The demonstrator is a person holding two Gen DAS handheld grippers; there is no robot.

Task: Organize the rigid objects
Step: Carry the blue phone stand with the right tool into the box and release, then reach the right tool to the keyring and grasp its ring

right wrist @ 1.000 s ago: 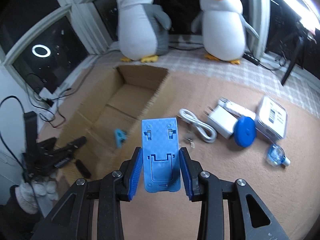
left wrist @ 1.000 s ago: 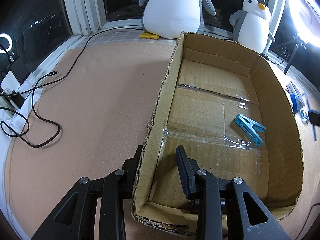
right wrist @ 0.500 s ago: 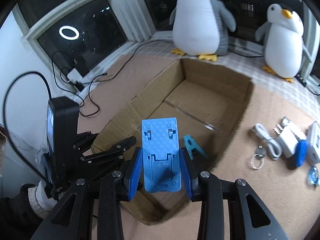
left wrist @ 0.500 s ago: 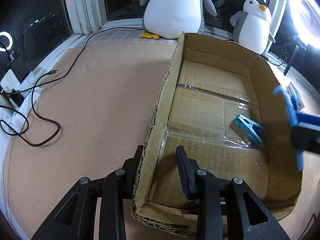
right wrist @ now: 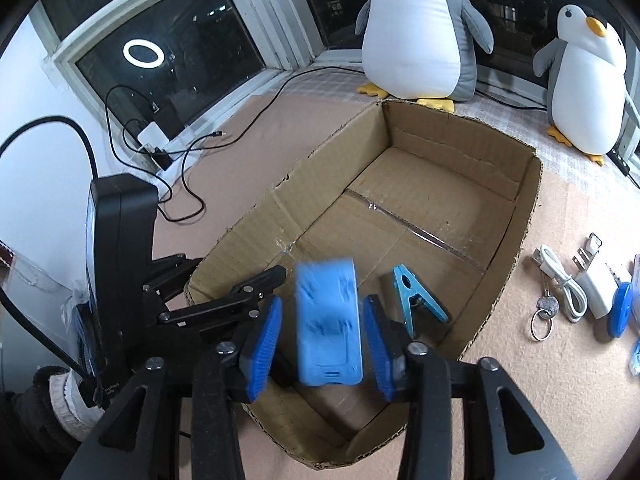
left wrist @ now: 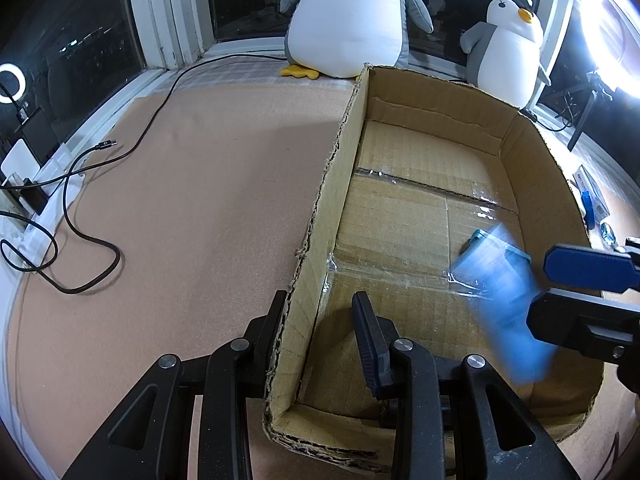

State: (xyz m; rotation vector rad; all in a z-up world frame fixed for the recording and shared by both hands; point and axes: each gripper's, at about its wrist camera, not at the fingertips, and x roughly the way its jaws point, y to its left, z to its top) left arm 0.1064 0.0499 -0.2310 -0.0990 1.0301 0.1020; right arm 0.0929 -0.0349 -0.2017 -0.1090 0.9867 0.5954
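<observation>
An open cardboard box [left wrist: 332,184] [right wrist: 528,216] lies on the tan mat. Inside it rests a light-blue clothes peg [right wrist: 416,300], partly hidden in the left wrist view [left wrist: 478,236]. A blue phone stand [right wrist: 328,320] [left wrist: 504,312] is motion-blurred over the box floor. It sits loose between the blue pads of my right gripper [right wrist: 320,344] [left wrist: 540,290], with a gap on each side. That gripper is open above the box's near right part. My left gripper [left wrist: 320,320] [right wrist: 240,266] straddles the box's left wall near the front corner, fingers apart.
Two plush penguins [left wrist: 348,20] [left wrist: 506,44] stand behind the box. Black cables [left wrist: 80,184] trail over the mat at the left. Right of the box lie a white cable [right wrist: 560,280], a white charger [right wrist: 596,284], a key ring [right wrist: 542,320] and a blue disc [right wrist: 618,312].
My right gripper moved over the box and its jaws opened. The blue phone stand, held firmly before, now blurs loose between the pads. The left gripper has stayed on the wall.
</observation>
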